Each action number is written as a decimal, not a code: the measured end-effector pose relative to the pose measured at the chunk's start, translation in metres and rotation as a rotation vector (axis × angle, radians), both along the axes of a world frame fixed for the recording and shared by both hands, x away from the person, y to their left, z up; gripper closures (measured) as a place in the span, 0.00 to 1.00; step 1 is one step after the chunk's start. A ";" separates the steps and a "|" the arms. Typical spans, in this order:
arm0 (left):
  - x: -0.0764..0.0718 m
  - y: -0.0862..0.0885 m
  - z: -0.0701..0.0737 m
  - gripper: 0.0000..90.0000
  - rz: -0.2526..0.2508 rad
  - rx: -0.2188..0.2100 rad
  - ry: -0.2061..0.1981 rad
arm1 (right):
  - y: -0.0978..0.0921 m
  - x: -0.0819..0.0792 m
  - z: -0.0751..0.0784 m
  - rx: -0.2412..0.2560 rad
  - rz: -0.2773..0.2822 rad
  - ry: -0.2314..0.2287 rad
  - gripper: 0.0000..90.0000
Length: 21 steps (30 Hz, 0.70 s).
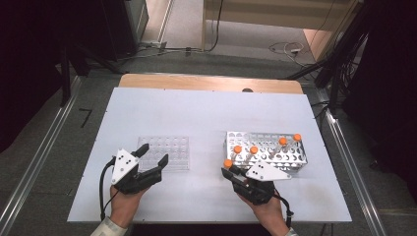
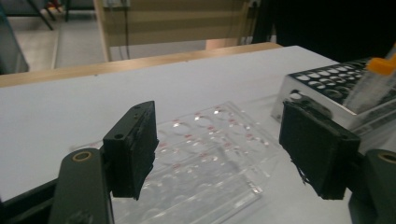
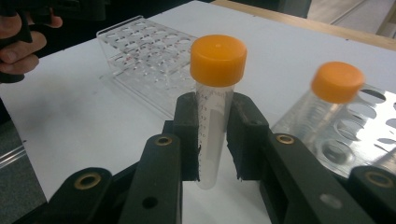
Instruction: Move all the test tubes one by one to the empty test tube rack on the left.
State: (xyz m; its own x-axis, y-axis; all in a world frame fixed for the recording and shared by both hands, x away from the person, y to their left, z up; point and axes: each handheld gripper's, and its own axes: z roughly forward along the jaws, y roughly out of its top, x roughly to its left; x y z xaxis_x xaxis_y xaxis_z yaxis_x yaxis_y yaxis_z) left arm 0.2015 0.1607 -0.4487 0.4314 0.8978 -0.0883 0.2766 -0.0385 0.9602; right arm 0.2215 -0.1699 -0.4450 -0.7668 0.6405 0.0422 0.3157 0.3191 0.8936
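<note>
Right gripper point(image 3: 212, 140) clamps an orange-capped tube point(image 3: 215, 98) upright, apparently for transfer; left gripper point(image 2: 224, 149), jaws spread, waits over the clear rack point(image 1: 164, 151).

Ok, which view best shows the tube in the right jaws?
The right gripper view: the tube stands close up, clamped between the jaws, orange cap up. The high view gives just its cap above the right gripper.

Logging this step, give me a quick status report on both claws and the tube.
Right claw shut on orange-capped clear plastic tube. Left claw open over clear plastic rack. Nothing between tube and rack.
</note>
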 end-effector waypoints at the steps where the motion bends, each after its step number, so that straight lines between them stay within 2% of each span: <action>1: 0.000 0.000 0.000 0.33 0.000 0.000 0.000 | 0.003 0.001 0.000 0.000 0.008 -0.001 0.81; 5: 0.001 -0.011 0.004 0.35 -0.059 -0.016 0.011 | 0.011 0.002 -0.001 -0.003 0.025 -0.001 0.81; 6: 0.000 -0.015 0.006 0.37 -0.083 -0.017 0.005 | 0.017 0.003 0.000 -0.003 0.038 0.000 0.81; 7: 0.000 -0.015 0.006 0.39 -0.083 -0.017 0.005 | 0.019 0.003 0.000 -0.002 0.042 -0.001 0.81; 11: -0.001 -0.024 0.011 0.45 -0.137 -0.023 -0.004 | 0.029 0.005 0.000 -0.001 0.060 0.004 0.81; 13: -0.002 -0.031 0.014 0.47 -0.179 -0.032 -0.006 | 0.034 0.006 0.000 -0.003 0.070 0.003 0.81; 14: -0.002 -0.031 0.014 0.47 -0.179 -0.032 -0.006 | 0.034 0.006 0.000 -0.003 0.070 0.003 0.81; 20: -0.003 -0.047 0.016 0.55 -0.277 -0.034 0.004 | 0.052 0.009 -0.003 -0.012 0.098 0.008 0.81; 21: -0.003 -0.047 0.016 0.56 -0.277 -0.034 0.004 | 0.054 0.009 -0.003 -0.013 0.103 0.006 0.81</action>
State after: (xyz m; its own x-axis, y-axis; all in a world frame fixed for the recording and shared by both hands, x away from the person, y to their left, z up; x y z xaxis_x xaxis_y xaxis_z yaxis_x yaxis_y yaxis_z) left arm 0.1981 0.1137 -0.4325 0.6594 0.7425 -0.1182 0.2637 -0.0812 0.9612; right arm 0.2309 -0.1162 -0.4479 -0.8284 0.5588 0.0389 0.2858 0.3618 0.8874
